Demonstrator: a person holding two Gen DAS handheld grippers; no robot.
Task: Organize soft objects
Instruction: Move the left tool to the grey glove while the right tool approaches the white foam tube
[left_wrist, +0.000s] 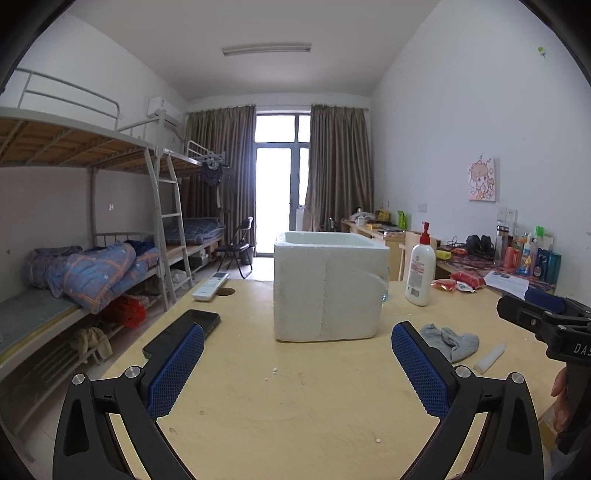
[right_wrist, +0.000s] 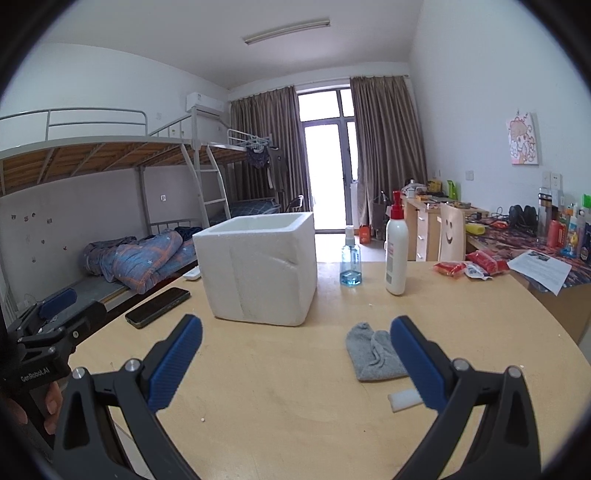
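A crumpled grey sock (left_wrist: 452, 341) (right_wrist: 373, 352) lies on the wooden table in front of a white foam box (left_wrist: 327, 284) (right_wrist: 260, 266). A small white foam piece (left_wrist: 489, 357) (right_wrist: 404, 398) lies just near the sock. My left gripper (left_wrist: 297, 365) is open and empty above the table, in front of the box. My right gripper (right_wrist: 295, 360) is open and empty; its right finger (right_wrist: 417, 362) is over the sock's right edge. Each gripper shows at the edge of the other's view (left_wrist: 546, 317) (right_wrist: 51, 325).
A black phone (left_wrist: 184, 330) (right_wrist: 159, 306) and a white remote (left_wrist: 210, 285) lie left of the box. A white lotion bottle (left_wrist: 420, 267) (right_wrist: 397, 247) and a blue spray bottle (right_wrist: 350, 258) stand behind. Red snack packs (right_wrist: 469, 267) lie far right. Table edge (right_wrist: 554, 321) curves right.
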